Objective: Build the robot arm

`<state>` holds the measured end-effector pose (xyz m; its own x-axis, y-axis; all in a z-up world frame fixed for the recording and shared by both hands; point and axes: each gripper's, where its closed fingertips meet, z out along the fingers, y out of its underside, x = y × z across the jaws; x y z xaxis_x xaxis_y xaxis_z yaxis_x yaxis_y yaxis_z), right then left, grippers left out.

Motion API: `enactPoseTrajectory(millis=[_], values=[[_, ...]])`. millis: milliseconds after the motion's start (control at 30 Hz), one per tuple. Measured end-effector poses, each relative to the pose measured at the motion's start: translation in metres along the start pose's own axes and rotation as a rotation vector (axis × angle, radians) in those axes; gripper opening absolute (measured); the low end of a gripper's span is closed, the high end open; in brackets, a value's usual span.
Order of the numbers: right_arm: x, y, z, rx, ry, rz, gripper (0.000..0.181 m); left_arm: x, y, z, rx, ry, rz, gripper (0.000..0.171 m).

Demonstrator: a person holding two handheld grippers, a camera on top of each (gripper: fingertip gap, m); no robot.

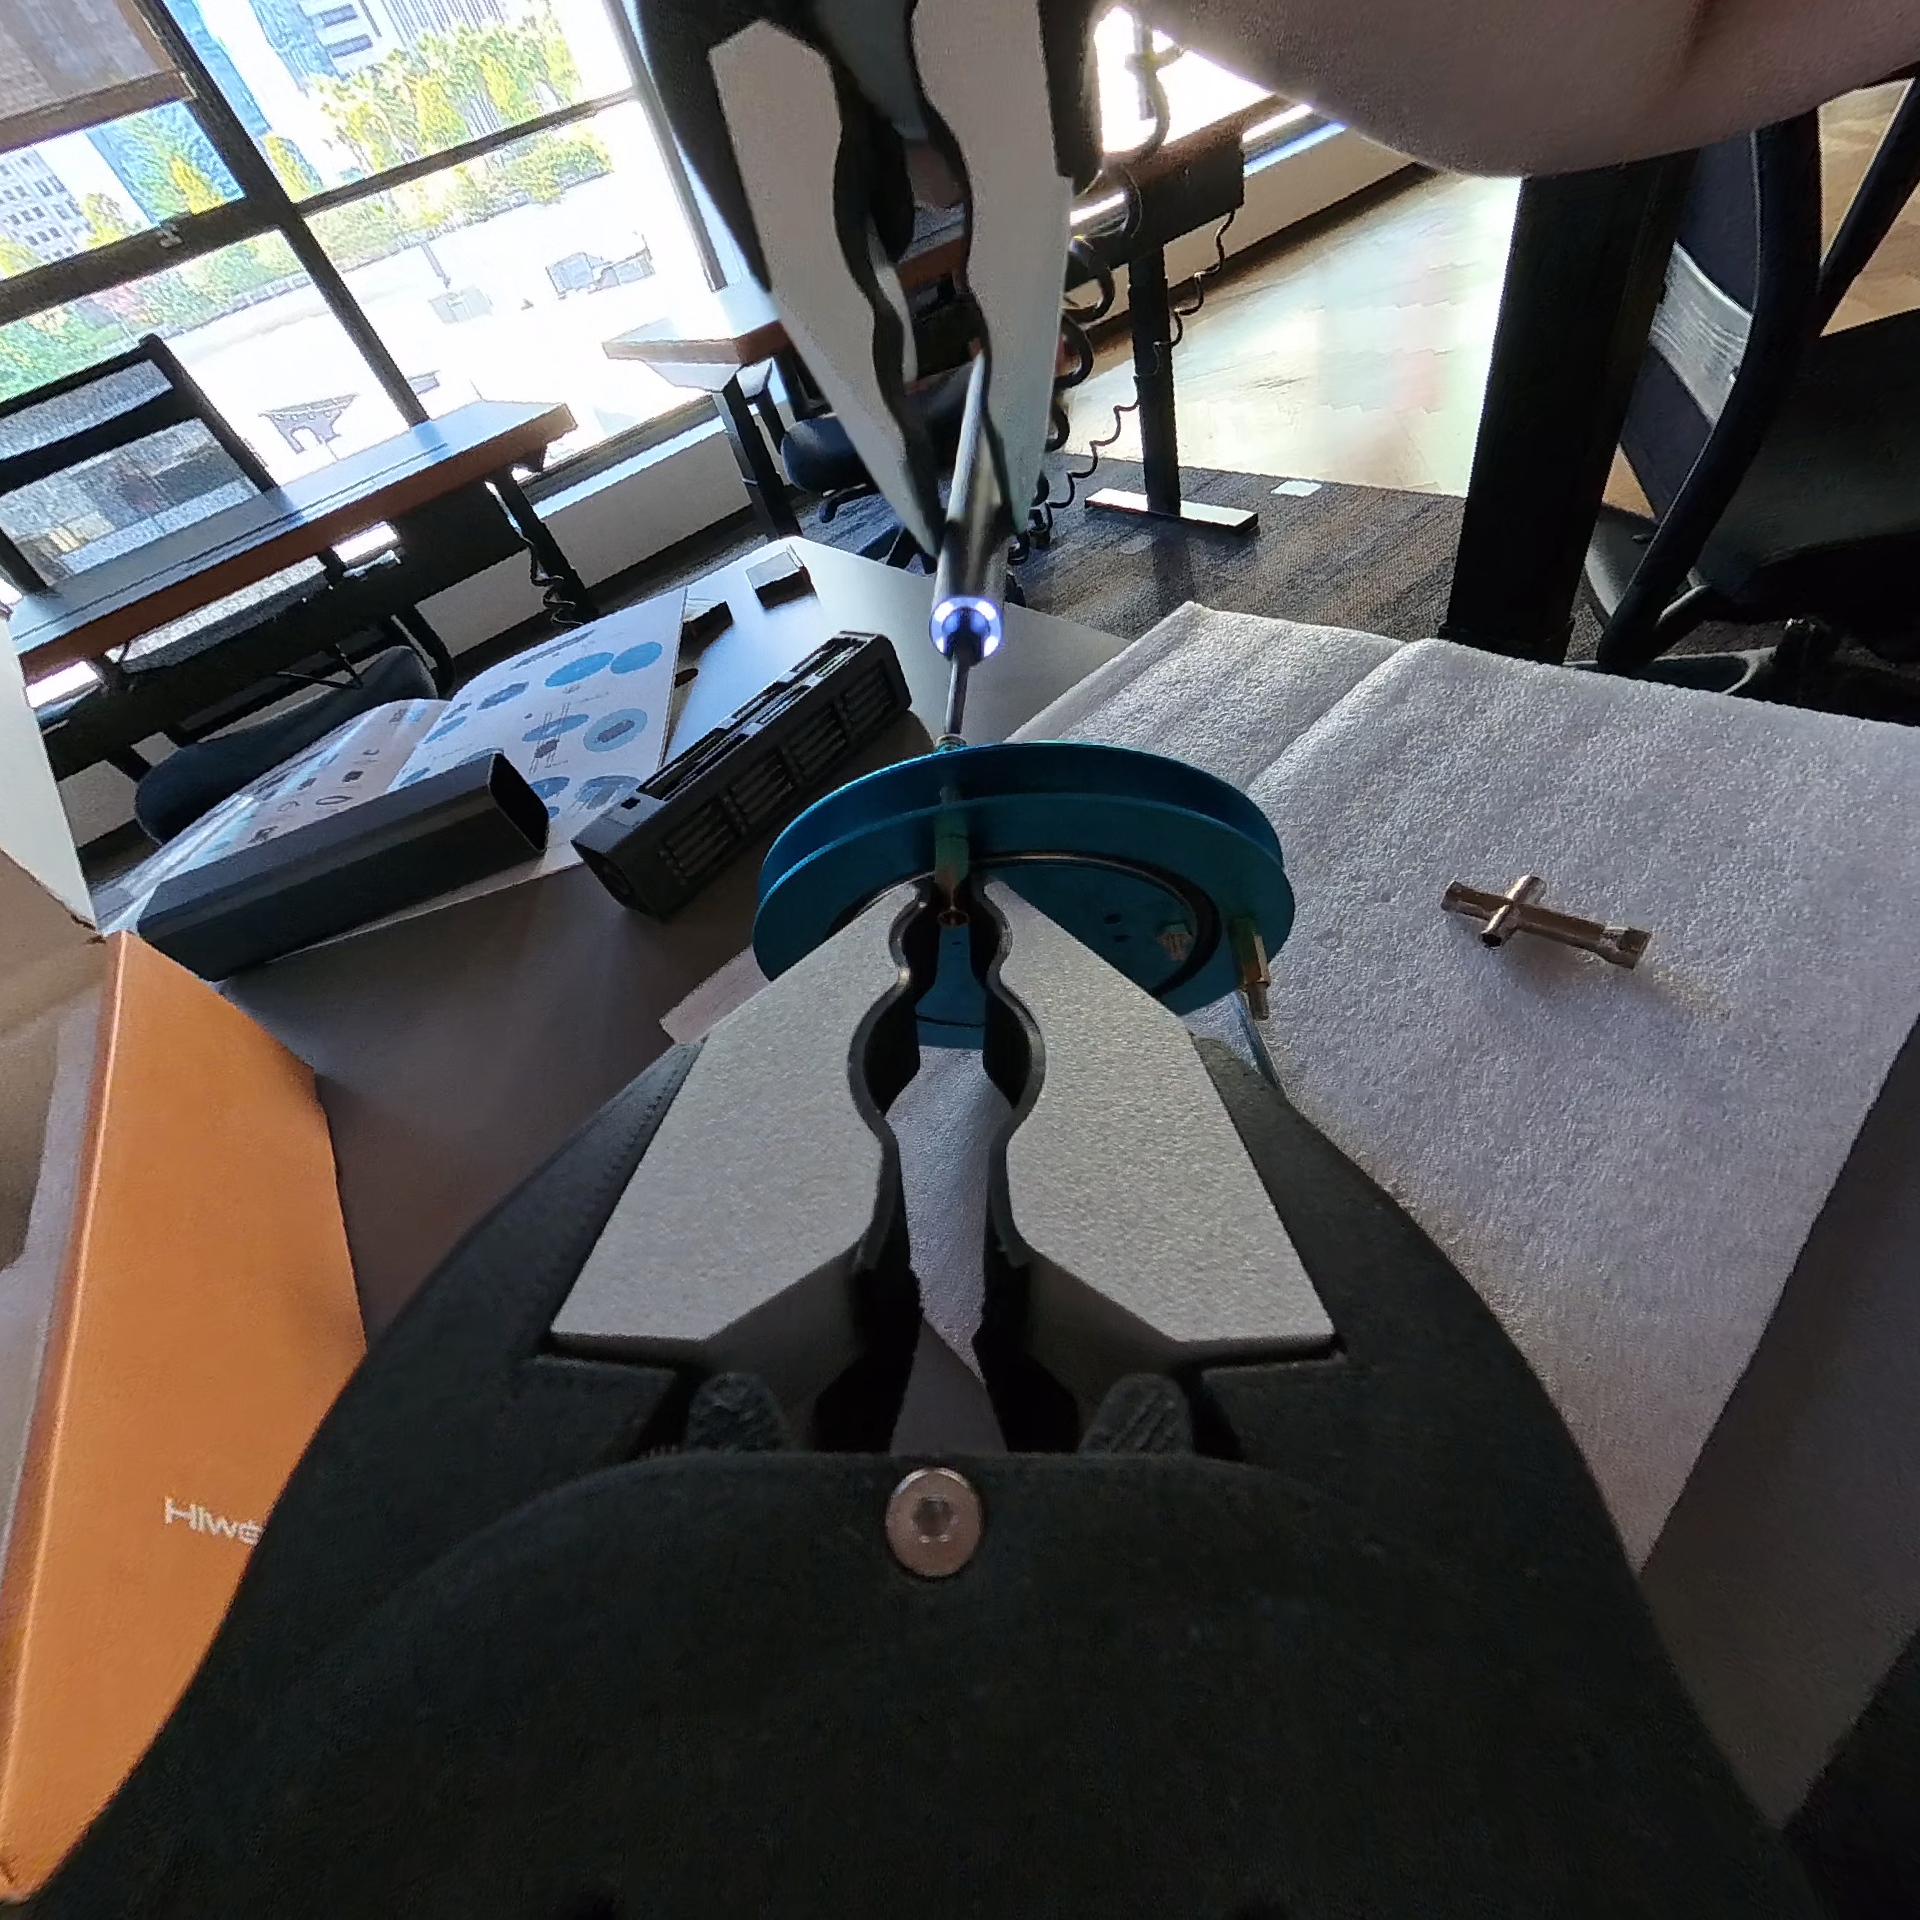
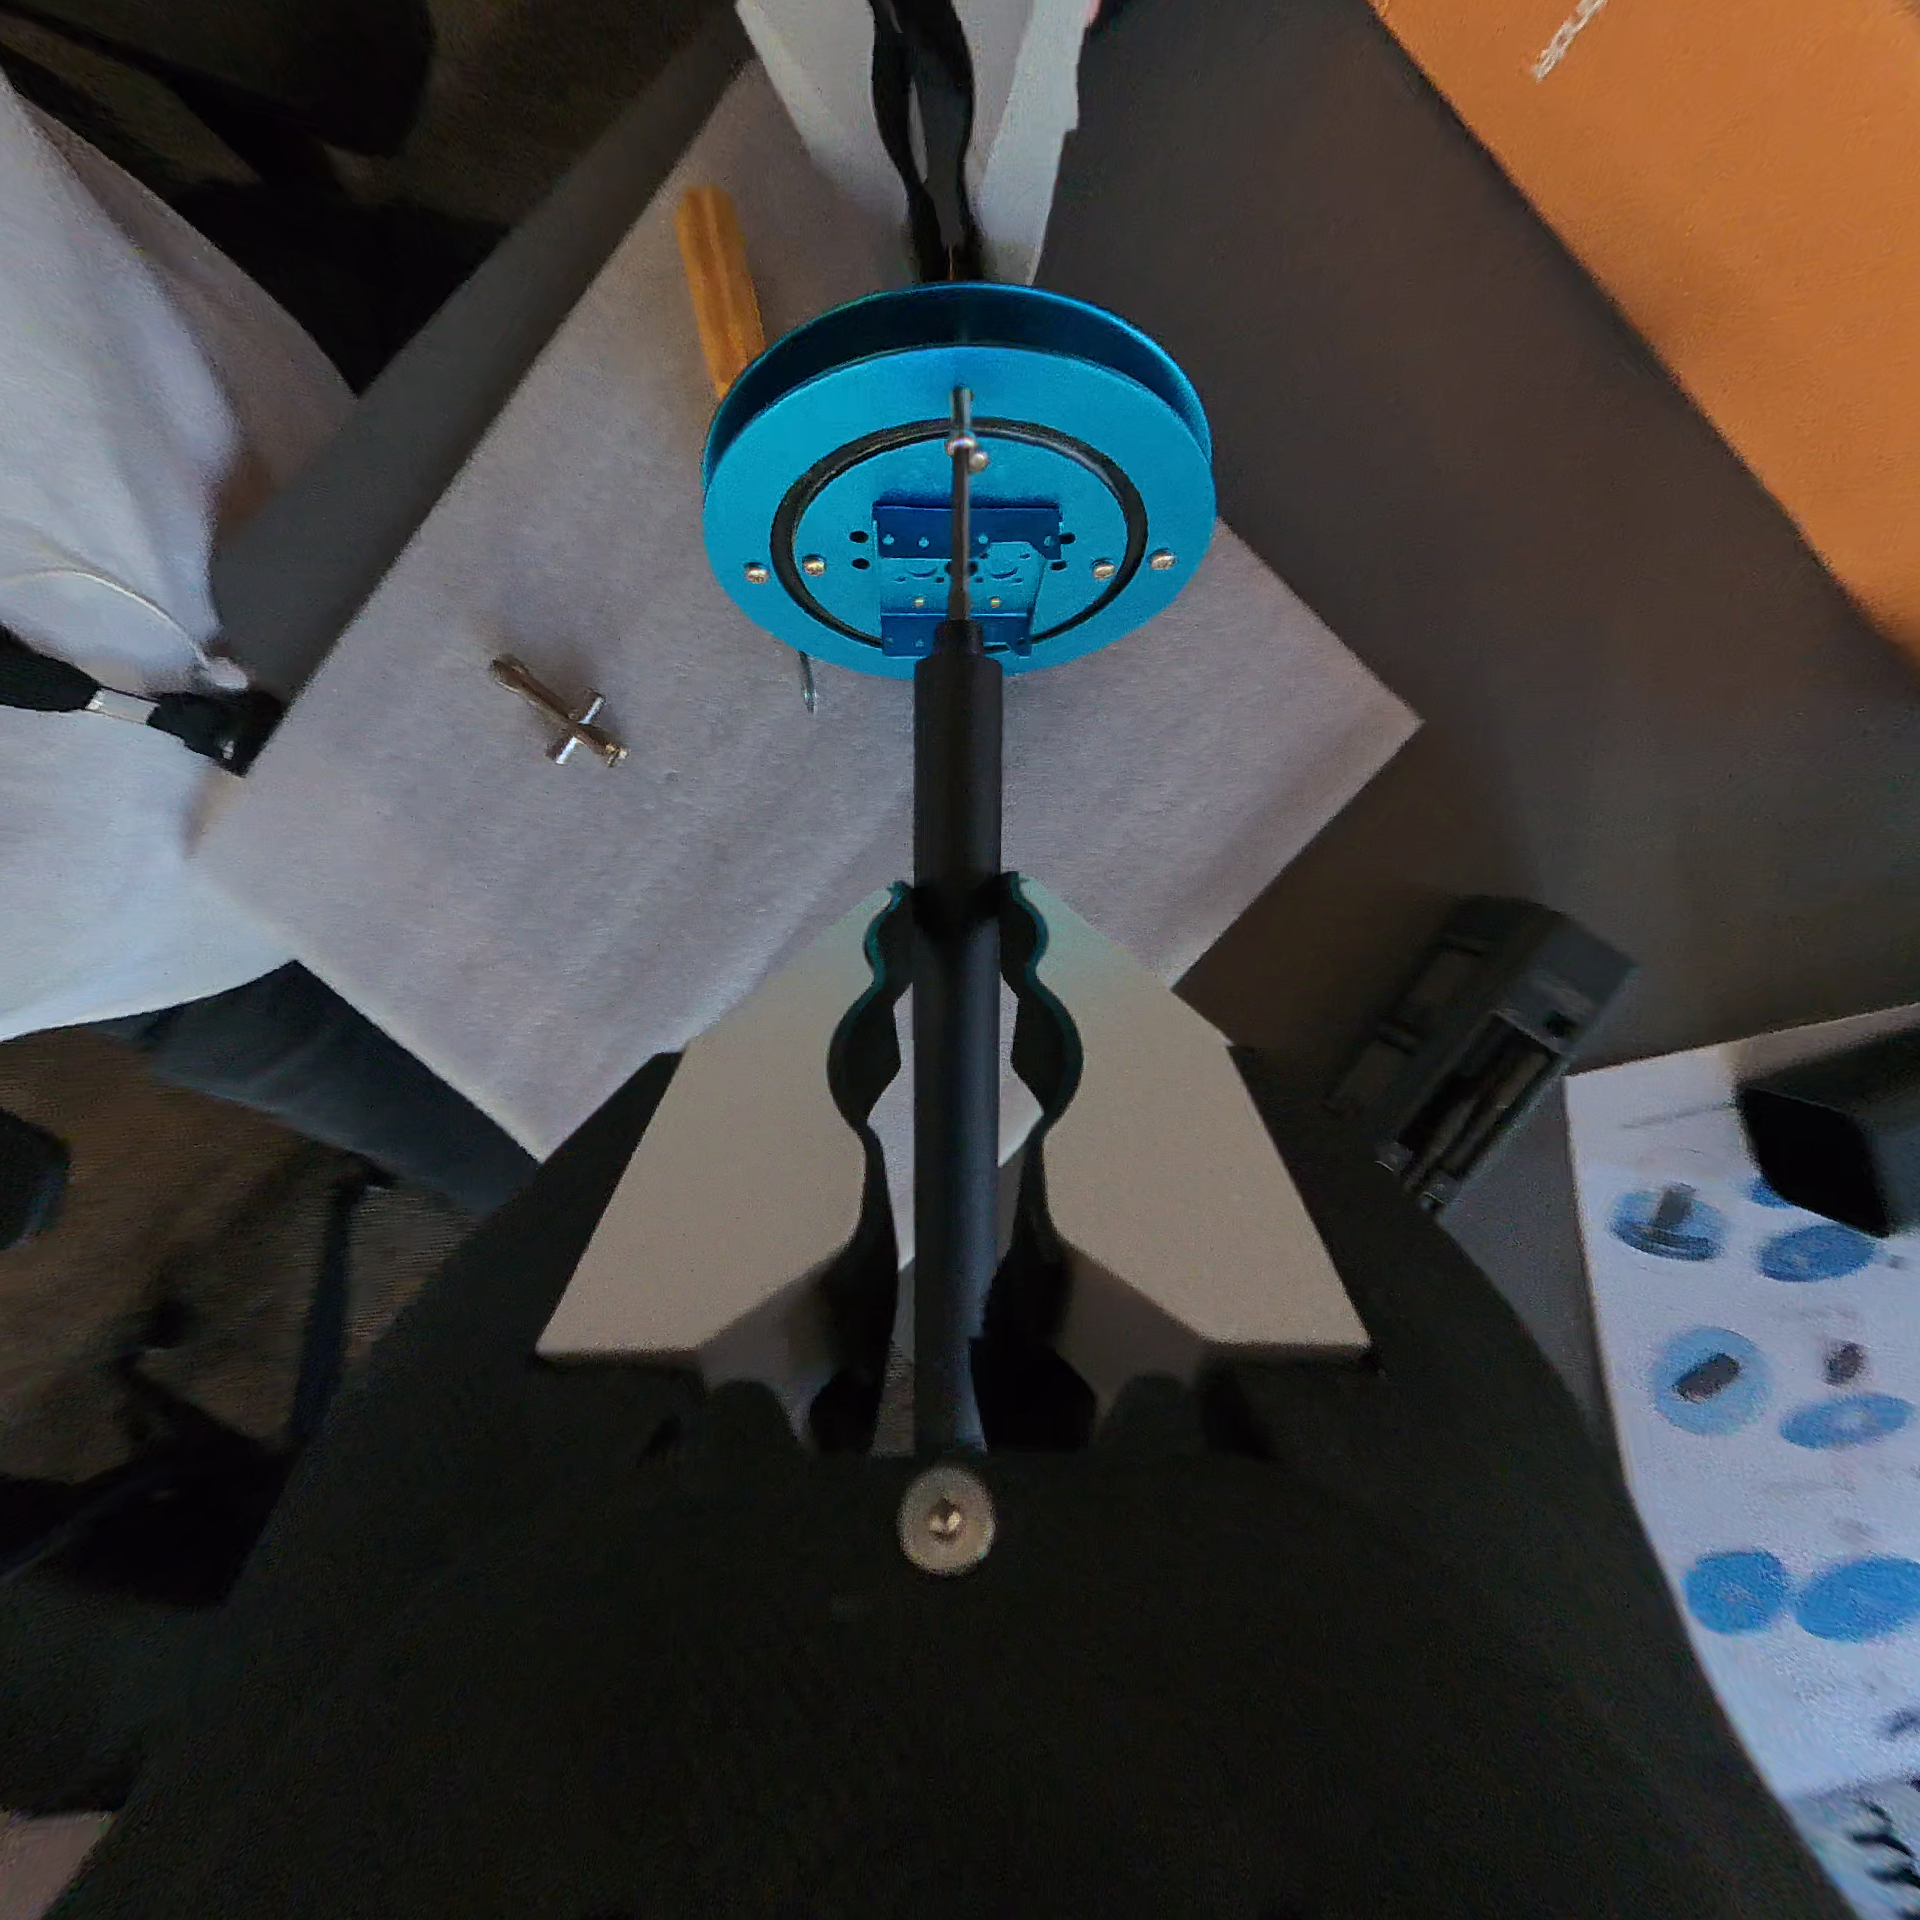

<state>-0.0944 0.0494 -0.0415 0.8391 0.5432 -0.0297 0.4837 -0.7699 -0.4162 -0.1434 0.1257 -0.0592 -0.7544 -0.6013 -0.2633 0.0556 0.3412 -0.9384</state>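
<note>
The white cloth (image 1: 1507, 831) covers the right half of the left wrist view, and its near edge runs down to the lower right of the frame; most of it is bare, so there is open room around the metal cross tool (image 1: 1545, 924) lying at the right middle; the dark table (image 1: 499, 1018) shows at the left middle, and it is crowded there; an orange box (image 1: 177, 1299) fills the lower left edge, a dark tube-shaped case (image 1: 343, 862) lies above it, a black bit holder (image 1: 748, 774) sits just beside that, and a printed sheet (image 1: 561, 717) with blue shapes lies behind them; the blue wheel part (image 1: 1023, 862) sits in the middle of the frame, held tilted up over the cloth's left edge; the left gripper (image 1: 951, 935) is nearly closed, and its tips pinch a blue piece on the underside of the wheel part; the right gripper (image 2: 956, 904) is clamped tight around a black screwdriver (image 2: 956, 935) that runs straight up the middle of the right wrist view; the thin tip of the screwdriver rests on a screw near the top of the wheel's face; in that view a yellow stick (image 2: 717, 291) lies on the cloth at the upper middle, partly behind the wheel; I count two grippers, one wheel part, one screwdriver, one cross tool, one yellow stick, one orange box and one sheet; five small brass screws show on the wheel's face.
</note>
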Motion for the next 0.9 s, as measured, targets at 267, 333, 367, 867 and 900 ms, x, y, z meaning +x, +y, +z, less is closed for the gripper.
enactPoseTrajectory(millis=[267, 333, 367, 867, 900], values=[[0.001, 0.006, 0.008, 0.012, -0.073, 0.007, 0.014, 0.001, -0.001, 0.002, -0.008, 0.005, 0.012, 0.004], [0.001, 0.006, 0.009, 0.036, -0.084, 0.011, 0.015, 0.001, -0.001, 0.002, -0.01, 0.003, 0.014, 0.003], [0.0, 0.006, 0.01, 0.058, -0.1, 0.011, 0.015, 0.001, -0.001, 0.001, -0.01, 0.004, 0.013, 0.004], [-0.008, 0.017, 0.045, 0.23, -0.469, 0.147, 0.015, 0.002, -0.003, 0.008, -0.067, 0.028, 0.028, 0.004], [-0.008, 0.018, 0.047, 0.231, -0.471, 0.145, 0.015, 0.002, -0.004, 0.008, -0.072, 0.028, 0.032, 0.004]])
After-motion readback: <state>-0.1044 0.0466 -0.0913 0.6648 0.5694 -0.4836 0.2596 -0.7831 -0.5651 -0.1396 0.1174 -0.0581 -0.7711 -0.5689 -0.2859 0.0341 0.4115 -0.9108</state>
